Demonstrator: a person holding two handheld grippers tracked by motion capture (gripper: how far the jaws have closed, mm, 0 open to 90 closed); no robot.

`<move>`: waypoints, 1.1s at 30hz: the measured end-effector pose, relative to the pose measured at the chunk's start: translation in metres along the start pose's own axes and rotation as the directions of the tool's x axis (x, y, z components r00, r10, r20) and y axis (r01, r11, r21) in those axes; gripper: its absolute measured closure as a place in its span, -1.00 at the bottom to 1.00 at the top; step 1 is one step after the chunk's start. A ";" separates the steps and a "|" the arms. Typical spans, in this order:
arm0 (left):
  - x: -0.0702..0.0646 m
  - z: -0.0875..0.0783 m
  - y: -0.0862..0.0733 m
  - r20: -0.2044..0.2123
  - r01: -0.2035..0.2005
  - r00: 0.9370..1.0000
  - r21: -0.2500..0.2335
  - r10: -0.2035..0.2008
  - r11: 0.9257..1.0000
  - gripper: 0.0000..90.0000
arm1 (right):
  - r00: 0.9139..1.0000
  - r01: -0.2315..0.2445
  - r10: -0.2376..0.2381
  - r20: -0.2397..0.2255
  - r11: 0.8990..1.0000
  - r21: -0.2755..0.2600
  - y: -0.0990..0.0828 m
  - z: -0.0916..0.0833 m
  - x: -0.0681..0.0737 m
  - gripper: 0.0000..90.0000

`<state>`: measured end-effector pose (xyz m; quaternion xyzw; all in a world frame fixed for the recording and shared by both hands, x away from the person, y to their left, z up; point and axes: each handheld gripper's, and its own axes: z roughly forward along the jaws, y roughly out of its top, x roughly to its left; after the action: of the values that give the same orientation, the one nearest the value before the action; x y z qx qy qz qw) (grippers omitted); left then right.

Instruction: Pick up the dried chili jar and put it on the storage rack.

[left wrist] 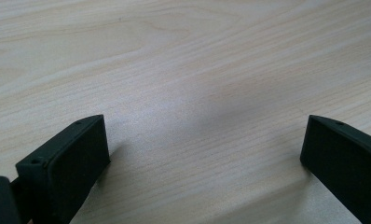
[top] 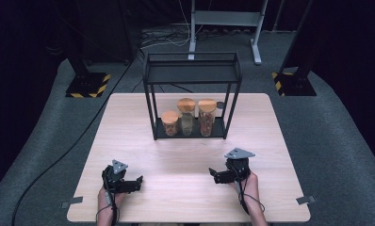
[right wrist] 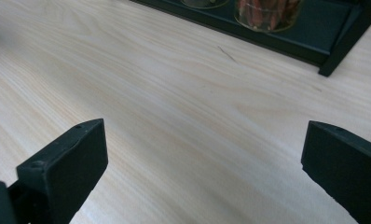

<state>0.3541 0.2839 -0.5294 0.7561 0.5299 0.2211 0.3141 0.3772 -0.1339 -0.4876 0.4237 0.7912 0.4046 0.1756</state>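
Note:
A black two-tier wire shelf [top: 192,75] stands at the back middle of the light wood table [top: 185,155]. On its bottom tier stand three glass jars with wooden lids: a short one [top: 170,123], a taller one [top: 186,116] and another tall one [top: 207,117] with reddish contents. My left gripper [top: 137,182] rests near the table's front left, open, with bare wood between its jaws [left wrist: 202,140]. My right gripper [top: 214,175] sits at the front right, open and empty. In the right gripper view the shelf base [right wrist: 286,42] and a jar bottom [right wrist: 266,14] lie ahead.
The shelf's top tier [top: 191,70] holds nothing. Grey carpet [top: 336,141] surrounds the table. Stands with yellow-black striped bases [top: 87,84] [top: 294,84] sit behind it on either side, and a grey metal frame [top: 225,23] stands farther back. A cable [top: 58,160] runs across the floor at left.

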 end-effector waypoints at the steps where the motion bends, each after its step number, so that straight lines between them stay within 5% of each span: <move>1: 0.000 0.000 0.000 -0.001 0.000 1.000 0.000 0.000 1.000 -1.00 | 1.000 -0.007 0.007 0.001 1.000 -0.003 -0.003 -0.001 0.000 -1.00; 19: 0.000 0.000 0.000 -0.001 -0.001 1.000 0.000 0.001 1.000 -0.99 | 0.998 -0.060 0.060 0.021 0.998 0.022 -0.052 -0.016 -0.009 -1.00; 33: 0.000 0.000 0.000 0.001 -0.001 1.000 0.000 0.001 1.000 -1.00 | 0.997 -0.073 0.073 0.025 0.997 -0.001 -0.062 -0.020 -0.014 -1.00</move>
<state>0.3541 0.2839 -0.5294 0.7565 0.5293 0.2210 0.3140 0.3397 -0.1745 -0.5248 0.4574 0.7729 0.4054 0.1704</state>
